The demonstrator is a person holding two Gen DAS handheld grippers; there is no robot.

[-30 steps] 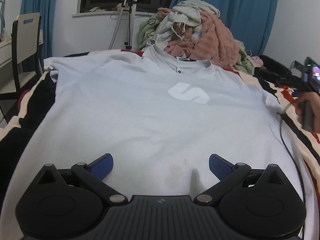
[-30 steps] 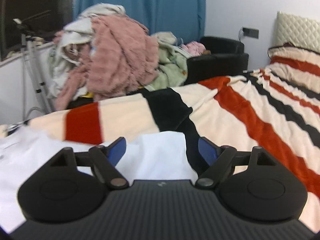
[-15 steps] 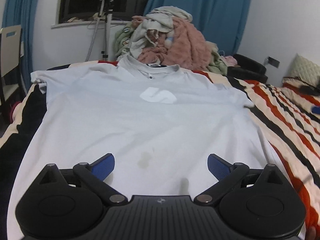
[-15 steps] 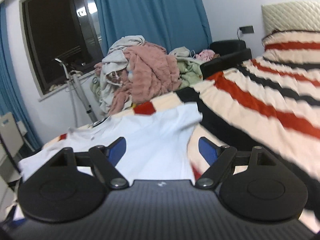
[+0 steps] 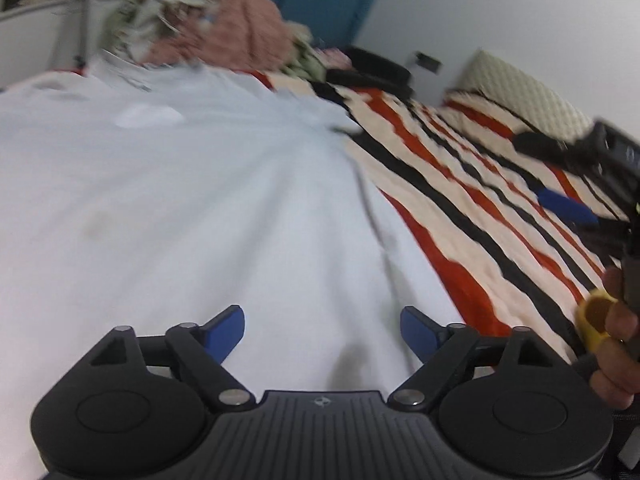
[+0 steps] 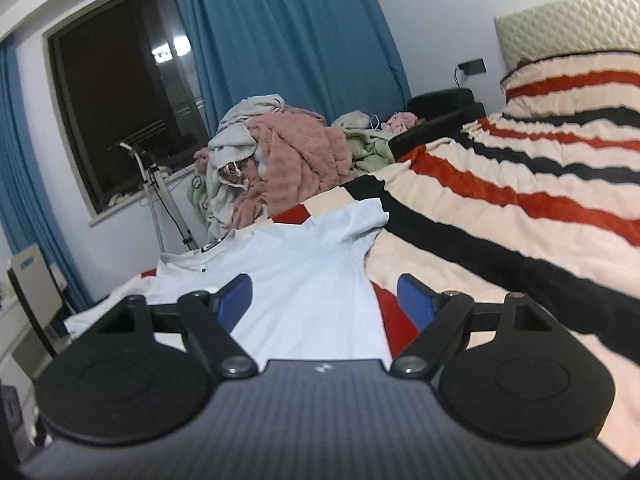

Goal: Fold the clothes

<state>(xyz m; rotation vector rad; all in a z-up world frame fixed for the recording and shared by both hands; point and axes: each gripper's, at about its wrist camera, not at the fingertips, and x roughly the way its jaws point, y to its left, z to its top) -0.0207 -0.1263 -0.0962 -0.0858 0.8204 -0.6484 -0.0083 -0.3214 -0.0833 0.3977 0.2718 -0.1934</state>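
A pale blue T-shirt (image 5: 180, 200) with a white logo lies spread flat on the striped bed; it also shows in the right wrist view (image 6: 304, 280). My left gripper (image 5: 322, 330) is open and empty, low over the shirt's lower right part near its side edge. My right gripper (image 6: 324, 300) is open and empty, held above the shirt's right side by the sleeve. The right gripper also shows at the right edge of the left wrist view (image 5: 568, 204), with the hand that holds it.
A red, black and cream striped blanket (image 6: 520, 216) covers the bed. A heap of clothes (image 6: 280, 152) lies at the far end under the window. A tripod (image 6: 156, 196) and a chair (image 6: 32, 300) stand to the left. A black armchair (image 6: 440, 108) is behind.
My left gripper has swung right toward the shirt's right edge, and its view is now blurred. My right gripper has lifted and pulled back. Both stay open.
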